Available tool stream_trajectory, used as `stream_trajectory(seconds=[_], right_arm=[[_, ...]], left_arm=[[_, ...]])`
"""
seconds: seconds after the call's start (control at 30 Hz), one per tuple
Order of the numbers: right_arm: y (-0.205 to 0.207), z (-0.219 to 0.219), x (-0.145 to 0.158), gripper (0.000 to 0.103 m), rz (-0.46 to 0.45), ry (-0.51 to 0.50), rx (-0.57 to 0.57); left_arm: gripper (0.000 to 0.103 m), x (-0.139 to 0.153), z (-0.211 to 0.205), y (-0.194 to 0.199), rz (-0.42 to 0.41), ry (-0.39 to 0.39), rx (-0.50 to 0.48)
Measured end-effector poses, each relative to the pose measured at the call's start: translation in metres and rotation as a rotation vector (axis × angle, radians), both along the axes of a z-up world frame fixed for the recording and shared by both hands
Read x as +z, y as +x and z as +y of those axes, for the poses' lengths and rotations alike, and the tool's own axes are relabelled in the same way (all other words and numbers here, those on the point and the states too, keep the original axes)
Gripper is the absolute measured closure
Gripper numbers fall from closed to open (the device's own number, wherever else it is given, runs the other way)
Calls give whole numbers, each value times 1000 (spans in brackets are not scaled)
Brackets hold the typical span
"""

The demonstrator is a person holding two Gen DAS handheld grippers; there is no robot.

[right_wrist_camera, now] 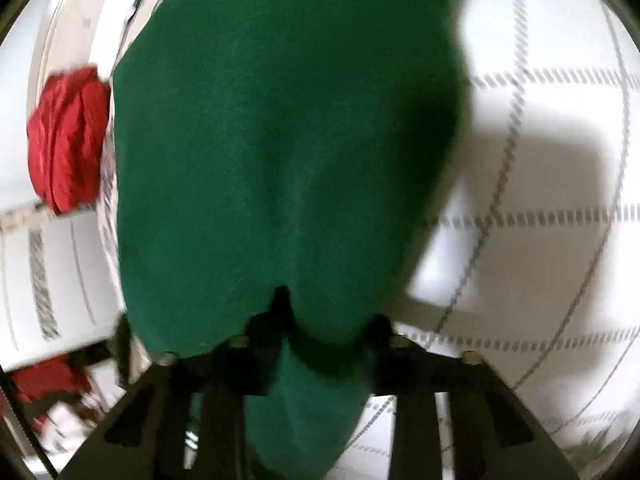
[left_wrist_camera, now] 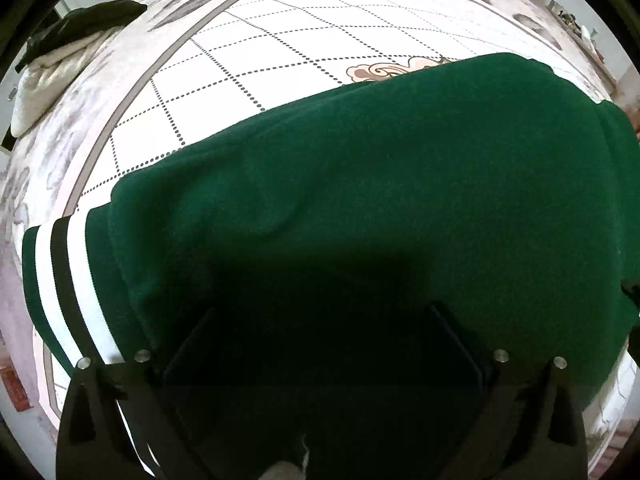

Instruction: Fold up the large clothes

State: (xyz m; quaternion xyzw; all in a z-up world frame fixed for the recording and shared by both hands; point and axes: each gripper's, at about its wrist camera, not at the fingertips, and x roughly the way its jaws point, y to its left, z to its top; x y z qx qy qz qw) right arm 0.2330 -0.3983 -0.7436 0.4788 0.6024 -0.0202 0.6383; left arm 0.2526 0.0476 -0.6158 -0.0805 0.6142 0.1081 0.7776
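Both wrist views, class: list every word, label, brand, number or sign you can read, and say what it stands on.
None can be read.
Green jacket: plain fabric, only white and black cuff stripes, no print in view.
Bedspread: dotted grid and floral pattern, no lettering.
Red cloth: blurred, no text visible.
Small red object at the left view's lower edge: too small and blurred to tell.

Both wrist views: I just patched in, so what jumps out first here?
A dark green garment fills both views, spread over a white bedspread with a dotted grid; its black-and-white striped cuff lies at the left of the left wrist view. In the right wrist view the right gripper has green cloth bunched between its fingers, and a crumpled red garment sits at the left.
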Motion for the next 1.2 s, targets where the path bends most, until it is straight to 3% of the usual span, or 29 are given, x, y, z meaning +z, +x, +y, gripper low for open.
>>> stream_trajectory(seconds=[0.37,0.53,0.7,0.83,1.0,1.2], right_arm=[[-63,5,2,87,107,38,-21],[-93,10,-3,86,144,42,24],[-86,15,6,65,183,2,132],[-88,21,37,64,184,-116,242],[-74,52,91,64,45,-356,430],[9,125,101,64,-57,-459,574]], left_arm=[[0,-6,21,19,45,32,-83],[0,-6,28,12,35,36,-123],[0,5,18,3,66,12,-90],[0,28,9,-18,84,-26,-22],[0,41,-12,-34,102,-9,0],[0,29,-27,-28,126,-27,0]])
